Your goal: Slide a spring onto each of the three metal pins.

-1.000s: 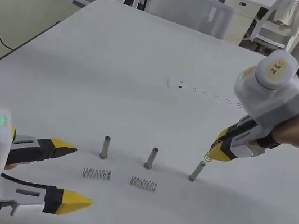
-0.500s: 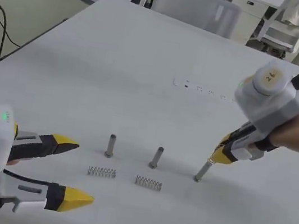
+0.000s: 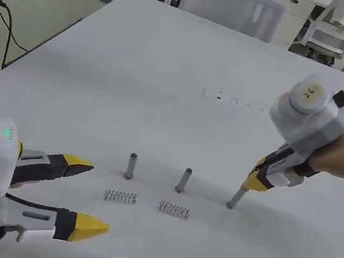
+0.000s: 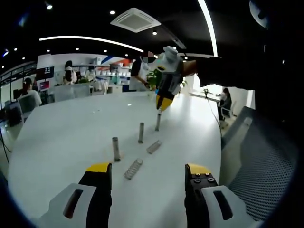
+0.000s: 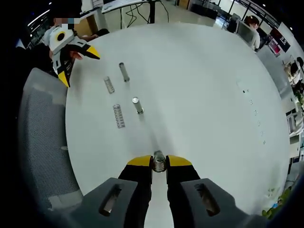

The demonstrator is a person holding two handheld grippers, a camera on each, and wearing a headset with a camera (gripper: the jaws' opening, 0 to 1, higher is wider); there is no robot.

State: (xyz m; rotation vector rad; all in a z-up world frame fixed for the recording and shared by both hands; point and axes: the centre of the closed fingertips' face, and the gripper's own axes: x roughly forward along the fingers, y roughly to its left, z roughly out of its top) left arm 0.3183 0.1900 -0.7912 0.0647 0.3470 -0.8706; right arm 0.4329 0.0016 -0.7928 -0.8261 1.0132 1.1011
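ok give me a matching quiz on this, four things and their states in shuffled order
Things:
1. left claw
2. right claw
3. left spring
4. left pin

States:
a. lying flat on the table
b. shut on a spring at the right pin
c. upright, no spring on it
d. open, holding nothing

Pairs: 1-d, 2-b, 3-a, 4-c
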